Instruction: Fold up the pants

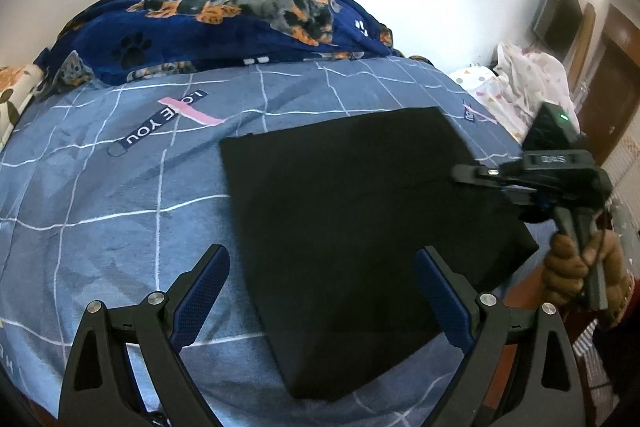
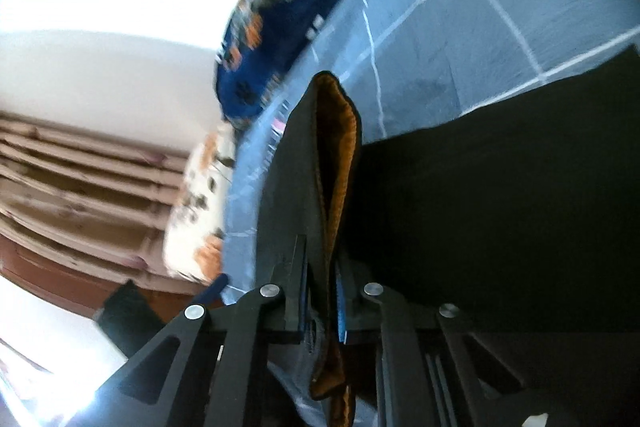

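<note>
Two pairs of tongs work over the black pants (image 1: 360, 227), which lie folded into a flat block on the bed (image 1: 100, 187). Nearest the pants' front corner, the left tongs (image 1: 320, 299) hang spread wide, pads clear of the cloth and grasping nothing. At the pants' right edge, the right tongs (image 2: 322, 303) are clenched on a raised flap of the fabric, whose brown fleecy lining (image 2: 340, 155) shows between the layers; the person's hand (image 1: 568, 267) grips the handle there. The cloth looks soft and limp, thick with lining, so probably light yet bulky, and likely to sag or slide unless pinched through all layers at an edge or corner. Beyond the pants' far edge lies a dog-print blanket (image 1: 240, 23) against the wall.
</note>
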Available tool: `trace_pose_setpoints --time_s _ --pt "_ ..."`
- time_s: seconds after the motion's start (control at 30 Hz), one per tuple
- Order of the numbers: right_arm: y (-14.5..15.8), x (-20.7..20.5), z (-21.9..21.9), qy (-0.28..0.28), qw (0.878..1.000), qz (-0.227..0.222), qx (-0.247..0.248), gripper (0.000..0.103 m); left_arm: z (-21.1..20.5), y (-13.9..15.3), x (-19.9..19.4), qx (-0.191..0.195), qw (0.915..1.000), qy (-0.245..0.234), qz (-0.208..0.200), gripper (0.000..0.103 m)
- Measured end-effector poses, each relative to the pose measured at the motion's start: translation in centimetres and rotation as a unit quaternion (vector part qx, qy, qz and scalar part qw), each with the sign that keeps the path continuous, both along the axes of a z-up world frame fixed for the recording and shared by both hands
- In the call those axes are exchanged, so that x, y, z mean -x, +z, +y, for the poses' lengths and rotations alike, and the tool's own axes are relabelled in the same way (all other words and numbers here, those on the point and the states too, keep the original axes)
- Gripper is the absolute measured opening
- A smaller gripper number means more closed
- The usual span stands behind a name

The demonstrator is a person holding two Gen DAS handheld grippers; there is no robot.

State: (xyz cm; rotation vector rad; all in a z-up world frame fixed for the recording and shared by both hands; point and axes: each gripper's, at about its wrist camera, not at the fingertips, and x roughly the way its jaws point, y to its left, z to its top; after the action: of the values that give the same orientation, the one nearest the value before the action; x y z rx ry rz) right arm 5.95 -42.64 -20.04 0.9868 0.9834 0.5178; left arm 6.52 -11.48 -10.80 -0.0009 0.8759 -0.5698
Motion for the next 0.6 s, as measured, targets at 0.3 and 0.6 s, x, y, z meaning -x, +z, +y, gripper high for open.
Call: trace_pose_setpoints --time_s 0.3,0.6 --pt "0.2 4.6 -7.9 -0.104 0.994 -0.005 -0.018 0.011 -1.2 0.3 -0.9 -0.001 0.9999 -0.012 -0.004 0.094" --pt "-2.5 5.5 -11.5 -0.142 0.989 0.001 -0.033 0.011 -3.1 -1.1 -0.7 -0.03 0.9987 -0.04 0.008 0.094"
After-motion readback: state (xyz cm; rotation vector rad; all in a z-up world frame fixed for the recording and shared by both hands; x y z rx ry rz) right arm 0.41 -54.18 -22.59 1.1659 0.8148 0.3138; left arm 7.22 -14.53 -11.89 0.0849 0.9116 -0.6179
